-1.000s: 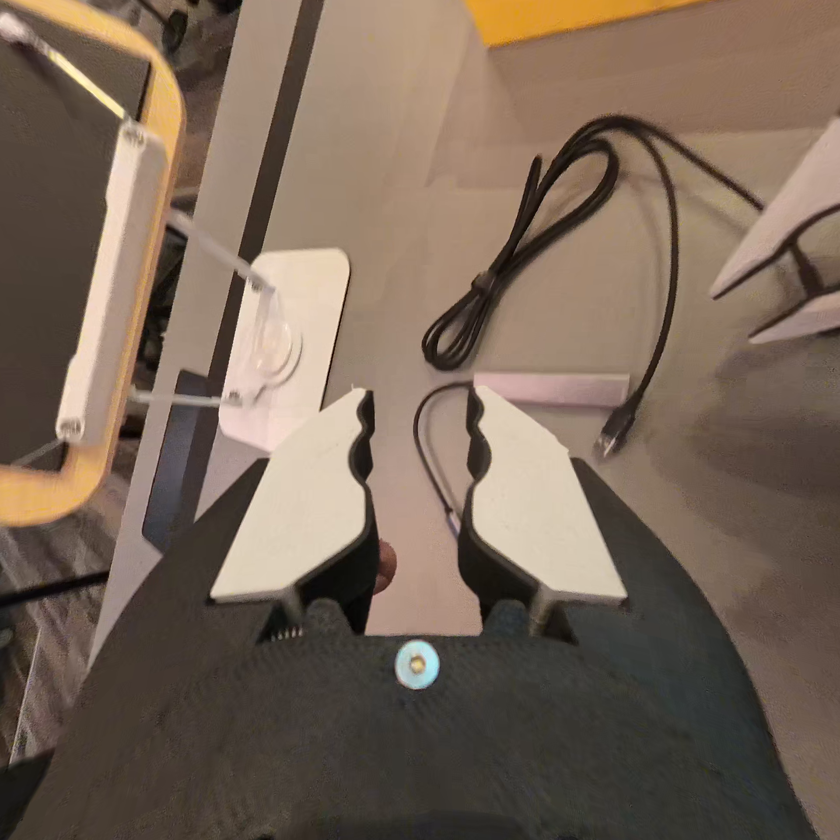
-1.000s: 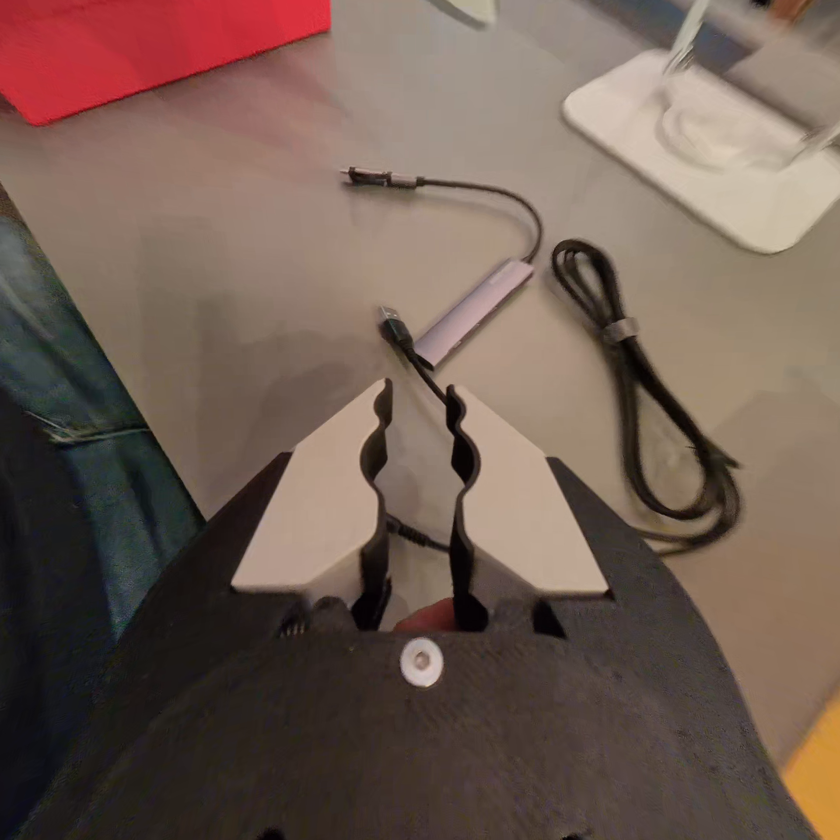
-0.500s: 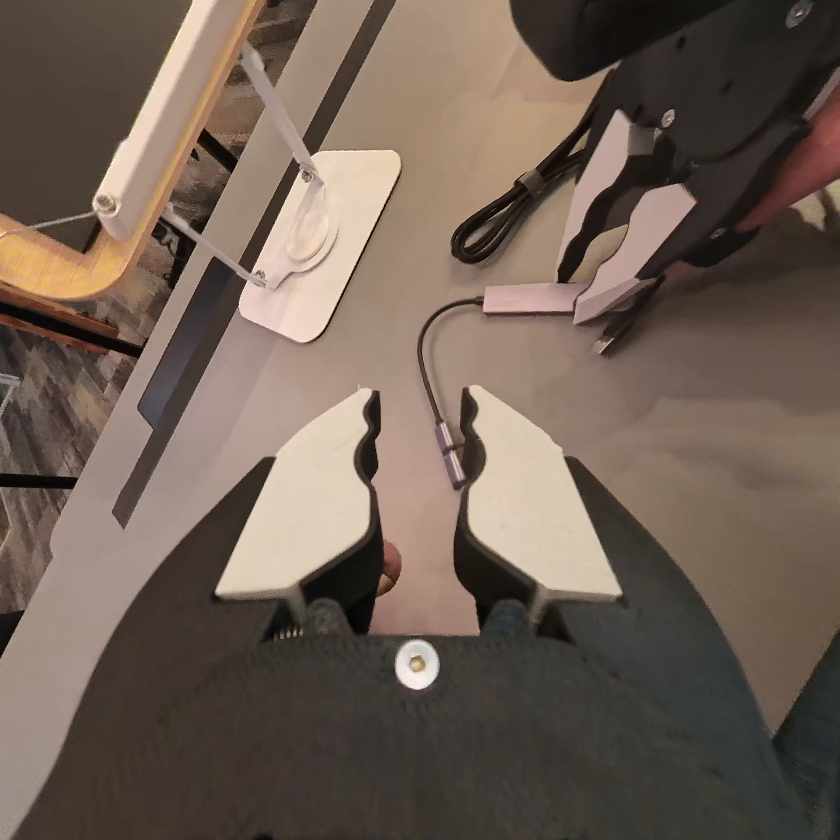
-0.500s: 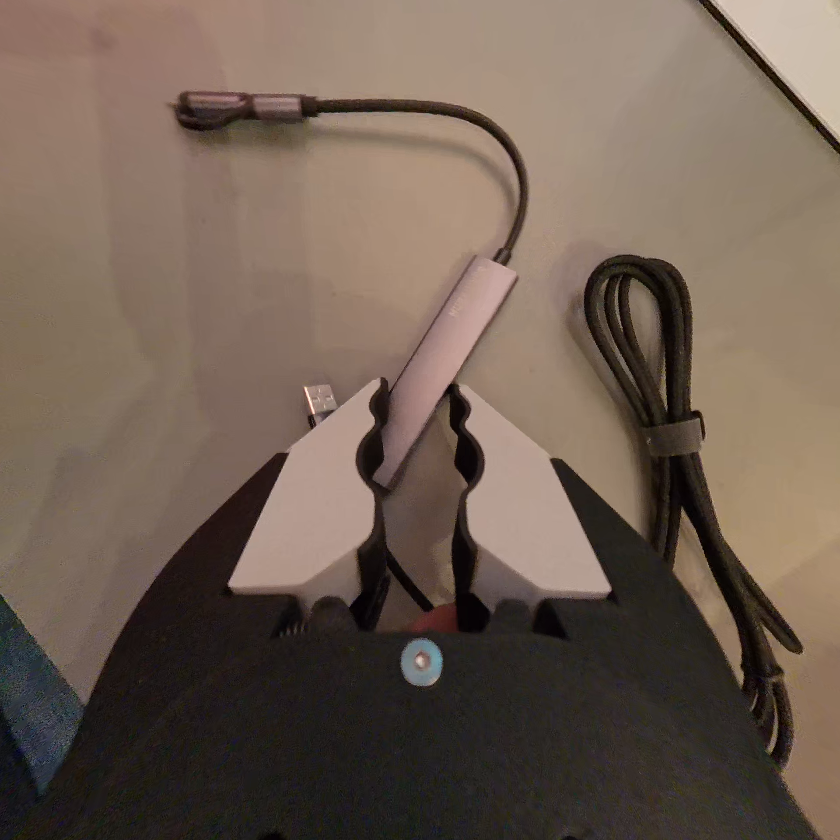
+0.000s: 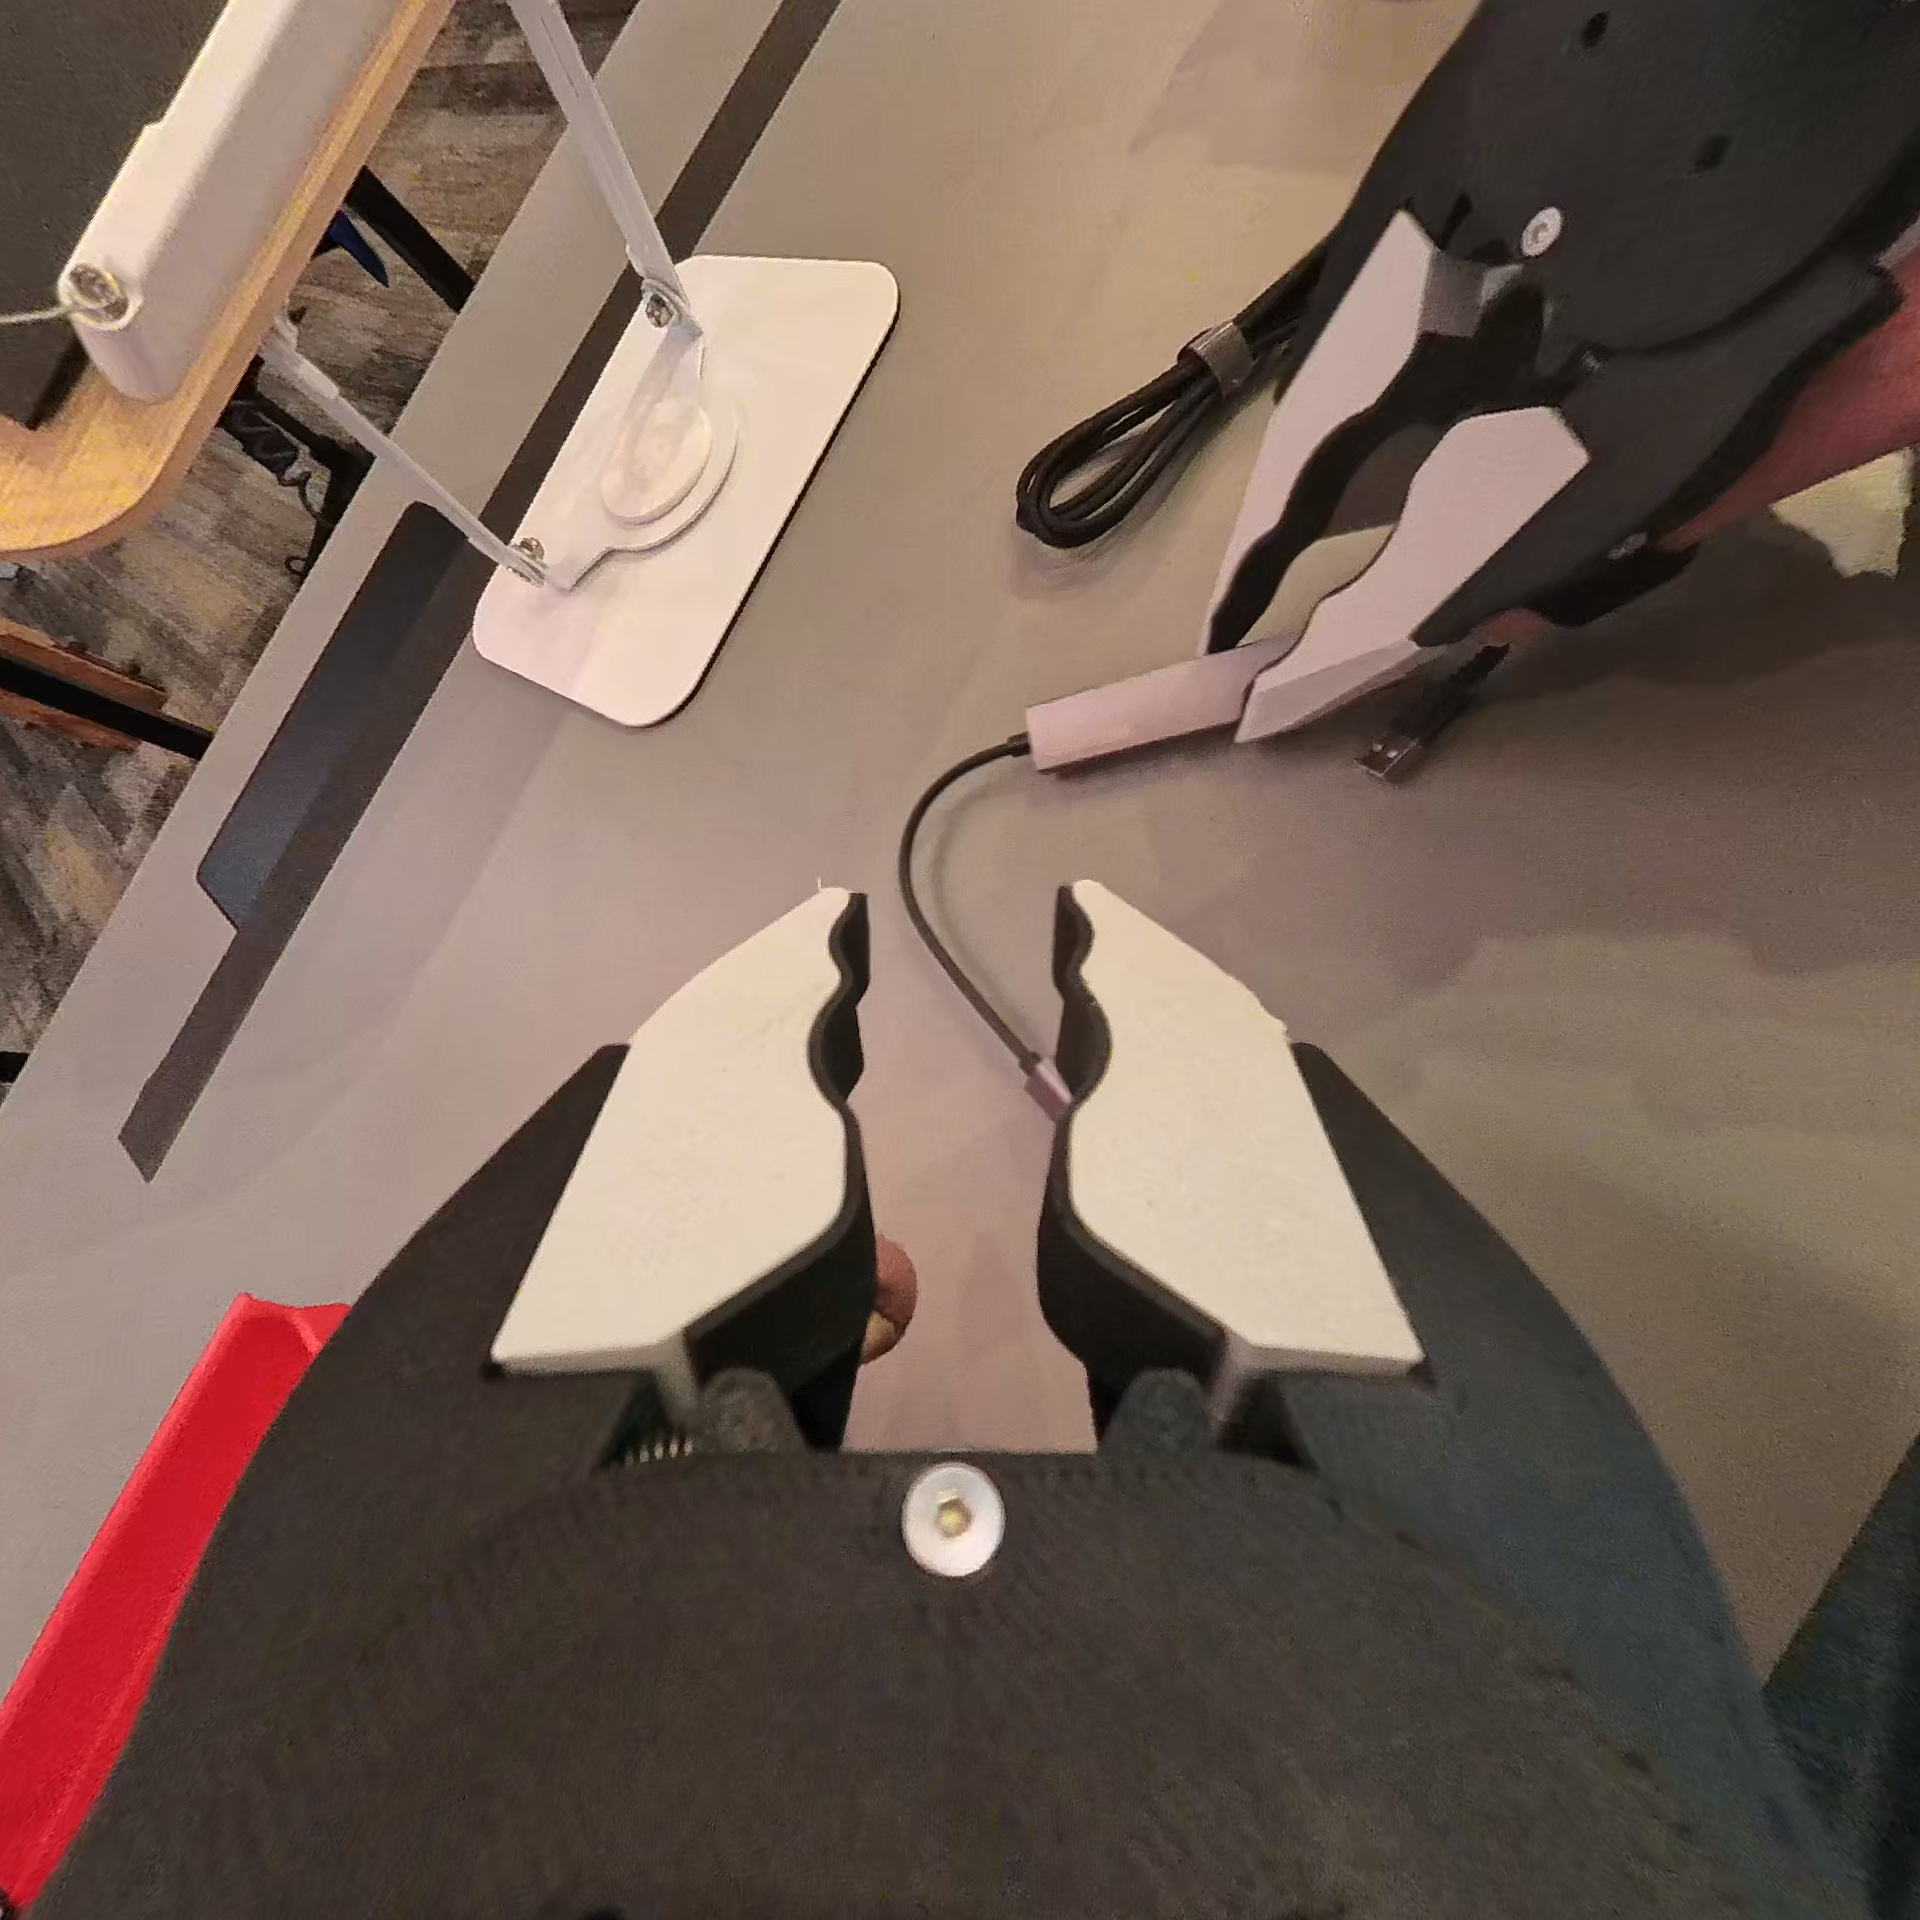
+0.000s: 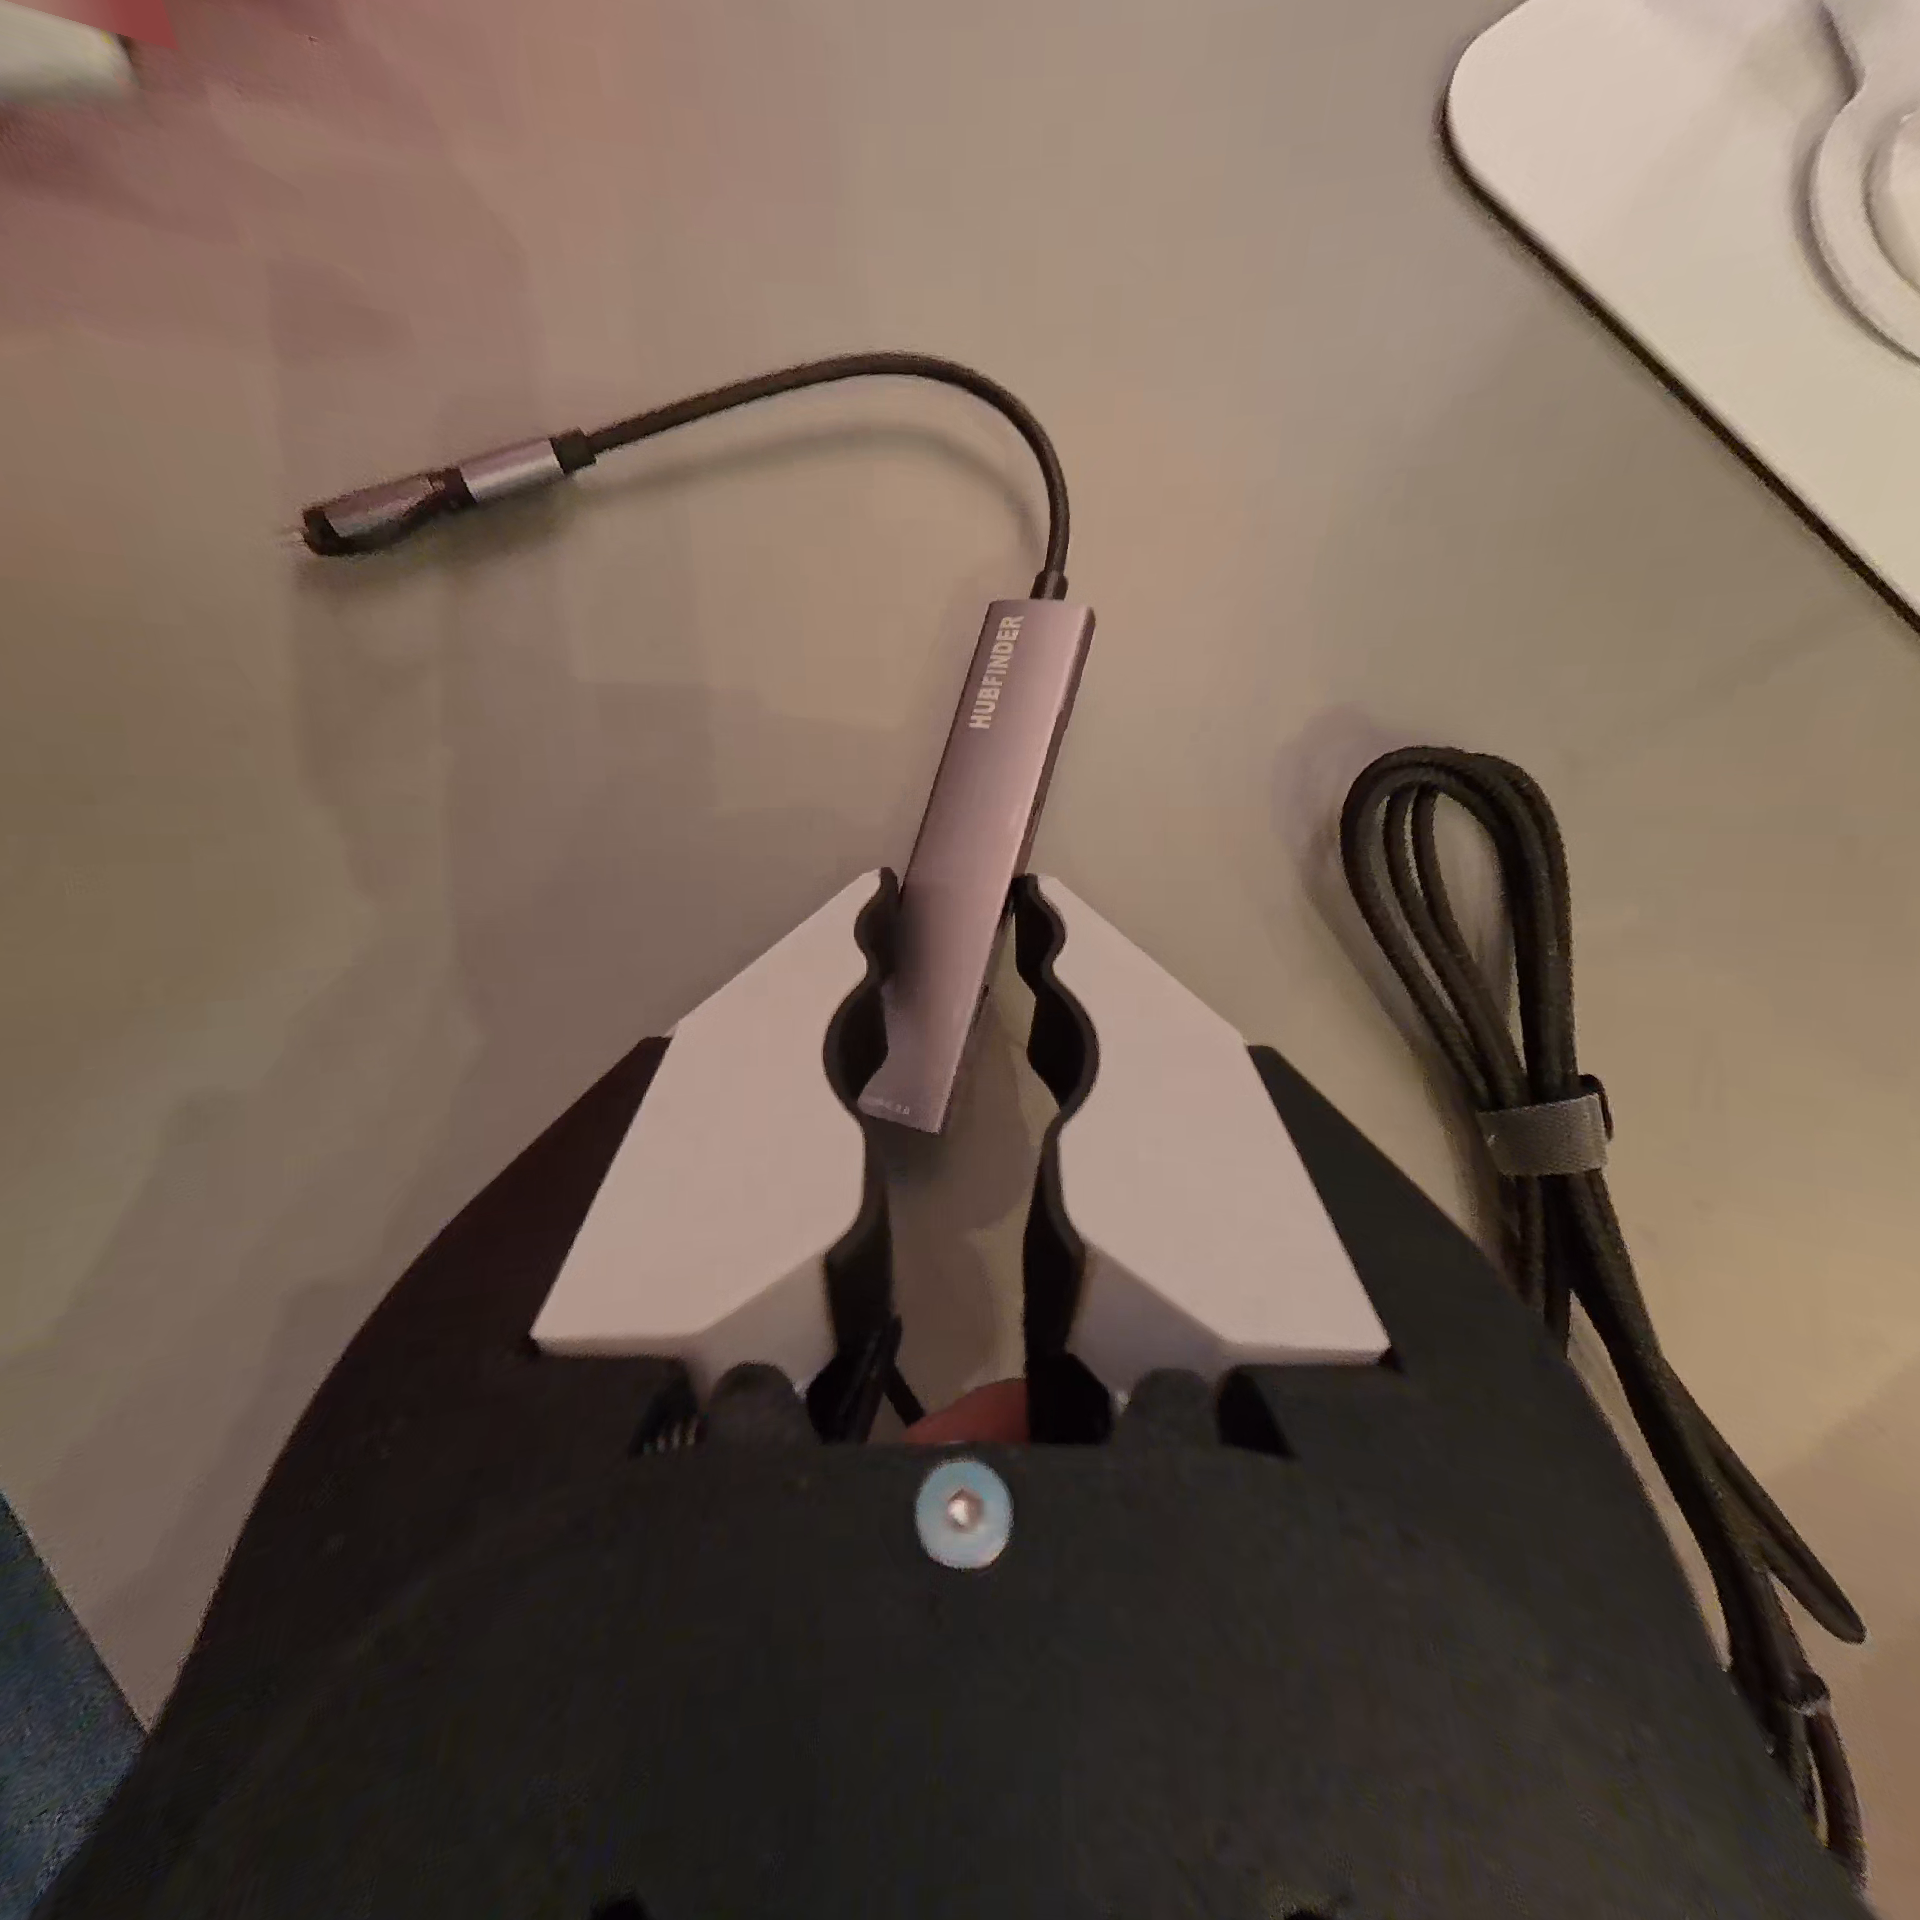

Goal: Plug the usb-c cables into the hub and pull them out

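Hub (image 6: 997, 831): flat on surface (image 6: 520, 935), near end between right claw (image 6: 951, 883) jaws, being gripped. Left claw (image 5: 956, 904): released, straddling hub's pigtail (image 5: 935, 894). Next: fetch loose plug (image 5: 1397, 750), align with port.

Dim warm light, soft shadows, wide-angle edge bending — slight corner blur

A slim grey hub (image 6: 992, 831) is seen lying flat on the table (image 6: 520, 935), its near end framed by the right tool (image 6: 951, 883). Its short black lead (image 6: 883, 384) is curled away to a grey plug (image 6: 416, 499). A bundled black cable (image 6: 1496, 997) lies just beside it, unplugged.
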A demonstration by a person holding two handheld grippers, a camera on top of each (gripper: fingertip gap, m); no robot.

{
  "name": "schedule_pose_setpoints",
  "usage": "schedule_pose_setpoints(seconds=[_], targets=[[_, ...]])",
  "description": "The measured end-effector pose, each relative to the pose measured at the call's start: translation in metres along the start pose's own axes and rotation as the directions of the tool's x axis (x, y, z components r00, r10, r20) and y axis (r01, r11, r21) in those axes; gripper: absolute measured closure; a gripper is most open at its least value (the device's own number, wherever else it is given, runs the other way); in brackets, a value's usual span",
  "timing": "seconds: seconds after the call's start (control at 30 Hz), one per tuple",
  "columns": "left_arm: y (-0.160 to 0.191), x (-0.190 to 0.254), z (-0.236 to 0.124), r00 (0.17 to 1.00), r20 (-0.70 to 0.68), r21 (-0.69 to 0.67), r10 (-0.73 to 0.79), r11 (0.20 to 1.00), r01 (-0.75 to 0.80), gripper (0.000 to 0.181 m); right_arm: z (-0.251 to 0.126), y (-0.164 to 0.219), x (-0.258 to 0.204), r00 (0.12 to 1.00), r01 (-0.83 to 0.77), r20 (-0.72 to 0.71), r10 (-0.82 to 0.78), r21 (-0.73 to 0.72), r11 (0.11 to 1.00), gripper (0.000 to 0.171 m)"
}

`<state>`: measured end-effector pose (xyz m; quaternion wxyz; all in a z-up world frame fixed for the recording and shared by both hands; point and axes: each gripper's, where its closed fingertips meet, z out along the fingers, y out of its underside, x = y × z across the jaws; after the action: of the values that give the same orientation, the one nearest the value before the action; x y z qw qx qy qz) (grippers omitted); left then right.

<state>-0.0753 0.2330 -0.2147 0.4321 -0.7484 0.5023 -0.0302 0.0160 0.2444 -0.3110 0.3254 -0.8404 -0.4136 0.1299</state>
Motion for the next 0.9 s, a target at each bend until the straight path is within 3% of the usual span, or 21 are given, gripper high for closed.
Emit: schedule_pose_setpoints(seconds=[0.17,0.27,0.33,0.37,0.4,0.5,0.67,0.8,0.9], targets=[[-0.002,0.016,0.008,1.000,-0.014,0.013,-0.010,1.000,0.011,0.145,-0.010,-0.021,0.000,0.994,-0.097,0.066,0.089,0.125,0.988,0.152],[-0.004,0.035,0.014,0.986,-0.113,0.017,-0.121,0.992,0.124,0.148,-0.019,-0.029,0.000,0.985,-0.152,0.111,0.134,0.180,0.972,0.153],[-0.008,0.053,0.017,0.929,-0.248,0.008,-0.275,0.958,0.285,0.148,-0.023,-0.031,-0.001,0.978,-0.184,0.136,0.159,0.204,0.962,0.153],[-0.013,0.061,0.017,0.880,-0.320,0.004,-0.350,0.929,0.371,0.150,-0.026,-0.033,-0.002,0.974,-0.199,0.152,0.168,0.218,0.955,0.166],[-0.016,0.069,0.017,0.823,-0.391,-0.011,-0.412,0.896,0.443,0.151,-0.029,-0.034,-0.002,0.969,-0.216,0.168,0.179,0.233,0.948,0.166],[-0.024,0.079,0.021,0.679,-0.487,-0.051,-0.549,0.794,0.605,0.148,-0.030,-0.030,-0.005,0.964,-0.224,0.196,0.182,0.217,0.950,0.166],[-0.015,0.087,0.040,0.653,-0.466,-0.078,-0.597,0.763,0.642,0.141,-0.030,-0.030,-0.011,0.957,-0.233,0.225,0.181,0.231,0.945,0.166],[-0.019,0.080,0.042,0.626,-0.465,-0.012,-0.626,0.711,0.703,0.138,-0.048,-0.049,-0.020,0.916,-0.324,0.338,0.215,0.310,0.894,0.166],[-0.033,0.066,0.034,0.572,-0.514,0.077,-0.640,0.629,0.773,0.137,-0.067,-0.067,-0.028,0.877,-0.392,0.427,0.221,0.367,0.844,0.166]])
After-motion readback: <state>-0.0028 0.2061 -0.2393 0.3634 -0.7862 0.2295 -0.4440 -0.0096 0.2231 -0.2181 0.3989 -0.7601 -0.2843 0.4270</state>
